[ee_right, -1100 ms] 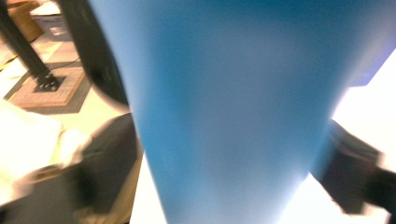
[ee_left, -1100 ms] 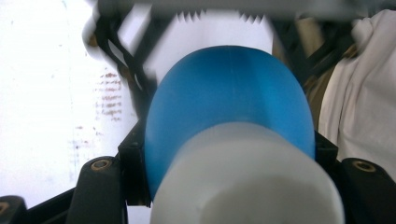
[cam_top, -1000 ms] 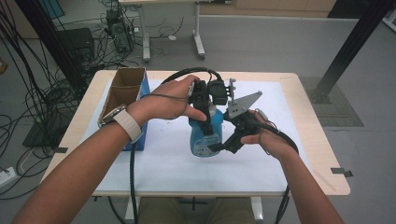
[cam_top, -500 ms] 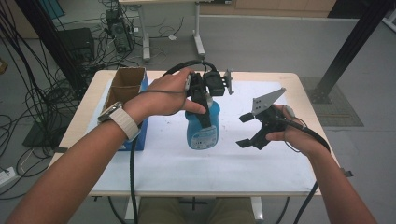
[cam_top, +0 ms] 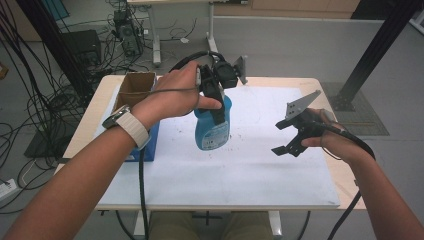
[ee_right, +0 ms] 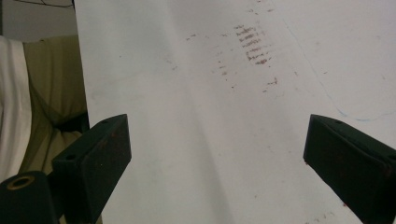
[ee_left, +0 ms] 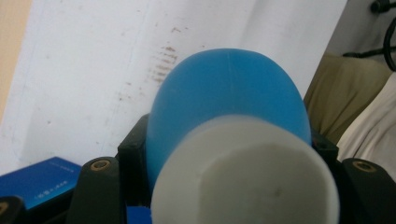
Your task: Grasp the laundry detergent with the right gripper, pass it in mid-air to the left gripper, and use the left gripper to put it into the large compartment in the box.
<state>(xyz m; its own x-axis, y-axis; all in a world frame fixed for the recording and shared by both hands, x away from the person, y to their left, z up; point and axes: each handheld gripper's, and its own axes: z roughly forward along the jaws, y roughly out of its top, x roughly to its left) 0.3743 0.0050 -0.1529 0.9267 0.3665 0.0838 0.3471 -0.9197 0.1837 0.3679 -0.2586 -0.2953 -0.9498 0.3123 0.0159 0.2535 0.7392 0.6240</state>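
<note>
A blue plastic bottle point(cam_top: 212, 131) with a label hangs a little above the white sheet point(cam_top: 250, 170), tilted slightly. My left gripper point(cam_top: 218, 118) is shut on its upper part, the hand coming from the left. In the left gripper view the bottle's blue body point(ee_left: 229, 88) and white end point(ee_left: 247, 177) sit between the black jaws of the left gripper point(ee_left: 229, 147). My right gripper point(cam_top: 279, 138) is off to the right of the bottle, apart from it, open and empty. The right gripper point(ee_right: 217, 154) looks down on the bare, stained sheet point(ee_right: 210, 70).
An open cardboard box point(cam_top: 135, 87) stands at the table's back left, with a blue box point(cam_top: 151, 144) in front of it, also seen as the blue box point(ee_left: 37, 179). Cables and desk legs lie on the floor beyond the table point(cam_top: 320, 85).
My right gripper has moved rightward, away from the bottle it was next to. The left gripper has raised the bottle a little off the sheet.
</note>
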